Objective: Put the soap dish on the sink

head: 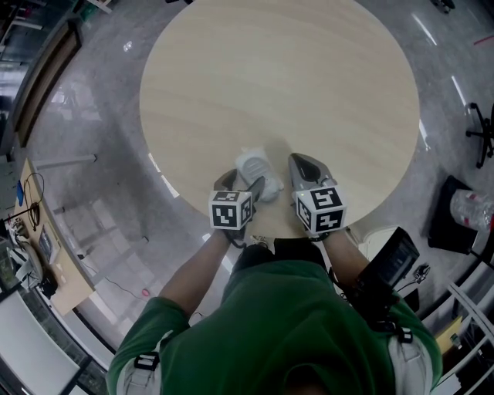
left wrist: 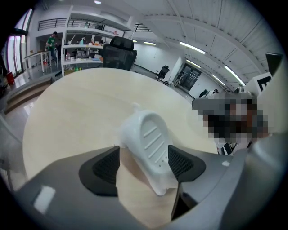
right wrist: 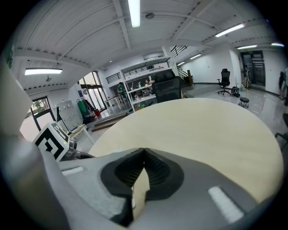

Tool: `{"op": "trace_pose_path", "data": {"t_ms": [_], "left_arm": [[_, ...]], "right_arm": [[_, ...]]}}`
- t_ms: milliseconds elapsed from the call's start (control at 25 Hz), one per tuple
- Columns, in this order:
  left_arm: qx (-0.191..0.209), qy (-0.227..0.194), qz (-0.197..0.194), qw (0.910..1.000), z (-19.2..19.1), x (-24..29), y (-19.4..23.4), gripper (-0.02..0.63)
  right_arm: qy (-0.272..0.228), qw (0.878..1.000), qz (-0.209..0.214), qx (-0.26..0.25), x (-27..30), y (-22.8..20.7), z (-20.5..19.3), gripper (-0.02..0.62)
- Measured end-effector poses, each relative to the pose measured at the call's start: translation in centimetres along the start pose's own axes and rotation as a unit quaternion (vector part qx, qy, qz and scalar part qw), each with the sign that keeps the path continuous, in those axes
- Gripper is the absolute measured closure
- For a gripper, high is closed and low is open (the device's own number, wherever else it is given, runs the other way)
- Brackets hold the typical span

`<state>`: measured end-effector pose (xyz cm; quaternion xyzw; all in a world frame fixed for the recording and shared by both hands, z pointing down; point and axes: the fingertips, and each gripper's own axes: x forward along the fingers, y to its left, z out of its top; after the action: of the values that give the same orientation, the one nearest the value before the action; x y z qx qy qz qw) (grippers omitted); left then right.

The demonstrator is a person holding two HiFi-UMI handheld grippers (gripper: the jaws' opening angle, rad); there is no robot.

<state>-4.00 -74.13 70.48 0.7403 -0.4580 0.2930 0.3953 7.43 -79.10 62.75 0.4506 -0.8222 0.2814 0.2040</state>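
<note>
Low in the head view, just left of centre, the left gripper [head: 242, 185] has its jaws spread wide. The white soap dish [head: 255, 165] lies between them on the round wooden table [head: 278, 77], clear of the left-hand pad. Just to its right, the right gripper [head: 301, 163] has its jaws pressed together, holding nothing.

This looks like a big open lab or workshop hall with office corners. A round pale table [head: 278, 85] stands on a polished grey floor [head: 100, 200]. Beyond the table's far edge are a black office chair [left wrist: 118, 51] and white shelves [left wrist: 85, 45] crowded with small items. Strip lights [right wrist: 133, 11] run along a high white ceiling. A railed gallery [left wrist: 54, 22] sits above the shelves, and a workbench [head: 62, 278] with cables lines one side.
</note>
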Motion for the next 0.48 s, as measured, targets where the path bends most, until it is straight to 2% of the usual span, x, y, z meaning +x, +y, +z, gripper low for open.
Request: {"op": "trace_pose_path", "data": {"t_ms": [120, 240, 360, 480], "left_arm": [[0.025, -0.049, 0.026, 0.9982, 1.3, -1.8, 0.5, 0.288], [0.063, -0.108, 0.050, 0.9909, 3.2, -4.2, 0.6, 0.343], [0.089, -0.162, 0.058, 0.9810, 4.6, -6.4, -0.2, 0.404], [0.095, -0.198, 0.055, 0.9740, 5.0, -8.5, -1.2, 0.454]], "right_arm": [[-0.006, 1.000, -0.003, -0.007, -0.7, 0.3, 0.3, 0.594], [-0.014, 1.000, -0.006, -0.015, -1.4, 1.2, 0.7, 0.594], [-0.023, 0.999, -0.008, -0.024, -2.5, 2.1, 0.9, 0.594], [-0.030, 0.999, -0.009, -0.031, -3.8, 3.5, 0.8, 0.594]]}}
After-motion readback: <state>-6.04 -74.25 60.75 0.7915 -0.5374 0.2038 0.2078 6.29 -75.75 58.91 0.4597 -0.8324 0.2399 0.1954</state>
